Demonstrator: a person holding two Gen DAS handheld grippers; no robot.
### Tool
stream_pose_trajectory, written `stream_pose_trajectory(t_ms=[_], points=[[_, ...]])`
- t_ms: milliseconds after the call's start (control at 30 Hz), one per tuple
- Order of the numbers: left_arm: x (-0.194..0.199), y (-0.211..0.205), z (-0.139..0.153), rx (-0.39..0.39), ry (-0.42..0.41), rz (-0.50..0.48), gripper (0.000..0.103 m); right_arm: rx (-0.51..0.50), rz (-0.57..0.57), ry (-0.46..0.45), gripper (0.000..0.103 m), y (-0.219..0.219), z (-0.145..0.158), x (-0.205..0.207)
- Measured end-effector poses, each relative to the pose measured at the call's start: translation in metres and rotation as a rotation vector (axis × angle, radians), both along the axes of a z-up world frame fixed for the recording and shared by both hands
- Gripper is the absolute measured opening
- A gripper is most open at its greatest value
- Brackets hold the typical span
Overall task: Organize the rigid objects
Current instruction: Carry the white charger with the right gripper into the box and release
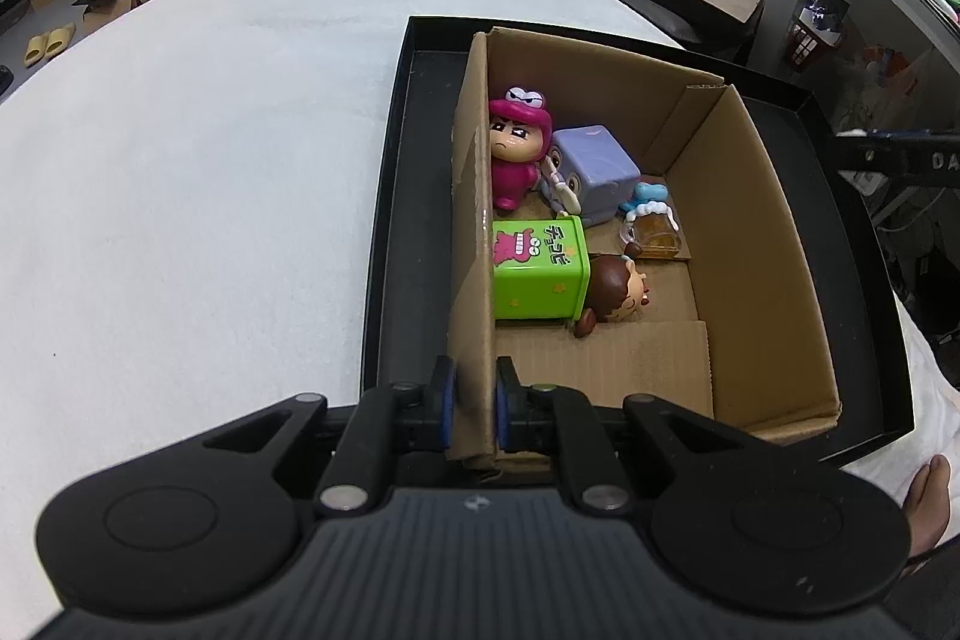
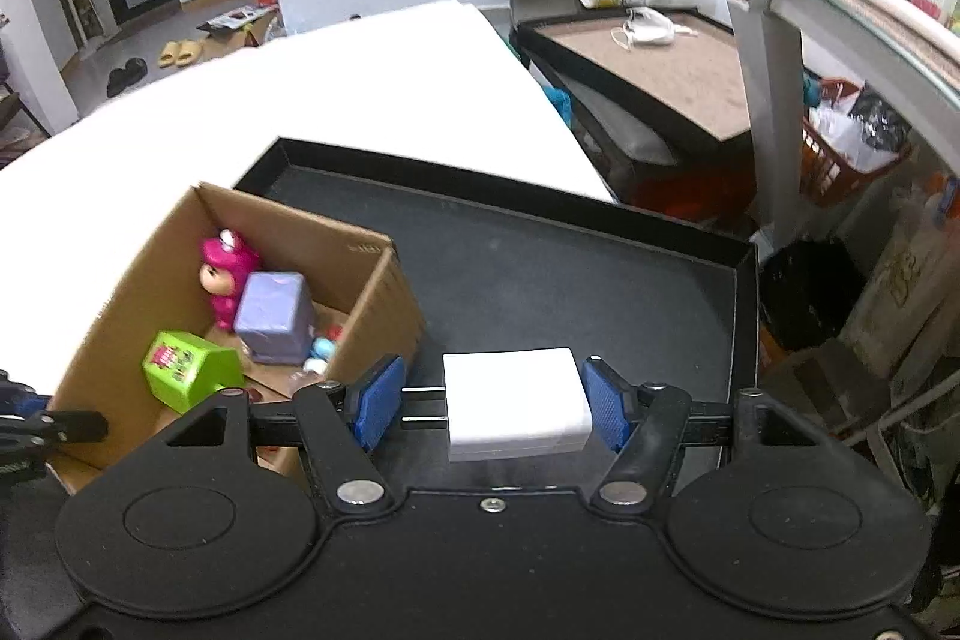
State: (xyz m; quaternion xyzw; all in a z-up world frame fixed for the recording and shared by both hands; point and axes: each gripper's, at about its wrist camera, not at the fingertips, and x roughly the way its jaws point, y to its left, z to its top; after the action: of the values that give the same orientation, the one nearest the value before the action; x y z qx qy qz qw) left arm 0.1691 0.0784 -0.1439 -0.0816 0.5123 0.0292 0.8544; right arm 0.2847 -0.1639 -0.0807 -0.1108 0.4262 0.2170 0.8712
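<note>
Our left gripper pinched the cardboard box wall; our right gripper, jaws open, straddled the white charger

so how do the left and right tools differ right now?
The left tool is shut on the cardboard box wall; the right tool is open around the white charger, with its prongs near the left pad. Left is at the box's near corner; right is over the black tray. Both have blue pads.

We see the cardboard box sitting inside the tray, toward its left side, on the worktop. In the box, the hooded figure stands behind the tin, with the cube toy to its right.
</note>
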Motion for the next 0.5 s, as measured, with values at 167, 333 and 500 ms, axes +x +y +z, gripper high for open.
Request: stream_pose_trajectory(t_ms=[167, 333, 500], points=[[0.001, -0.001, 0.0, 0.003, 0.001, -0.003, 0.012, 0.027, 0.021, -0.037, 0.063, 0.005, 0.015, -0.006], [0.001, -0.001, 0.0, 0.005, 0.002, -0.003, 0.012, 0.044, 0.046, -0.061, 0.063, 0.012, 0.026, -0.013], [0.001, -0.001, 0.0, 0.007, 0.004, -0.005, 0.012, 0.049, 0.058, -0.07, 0.063, 0.019, 0.031, -0.015]])
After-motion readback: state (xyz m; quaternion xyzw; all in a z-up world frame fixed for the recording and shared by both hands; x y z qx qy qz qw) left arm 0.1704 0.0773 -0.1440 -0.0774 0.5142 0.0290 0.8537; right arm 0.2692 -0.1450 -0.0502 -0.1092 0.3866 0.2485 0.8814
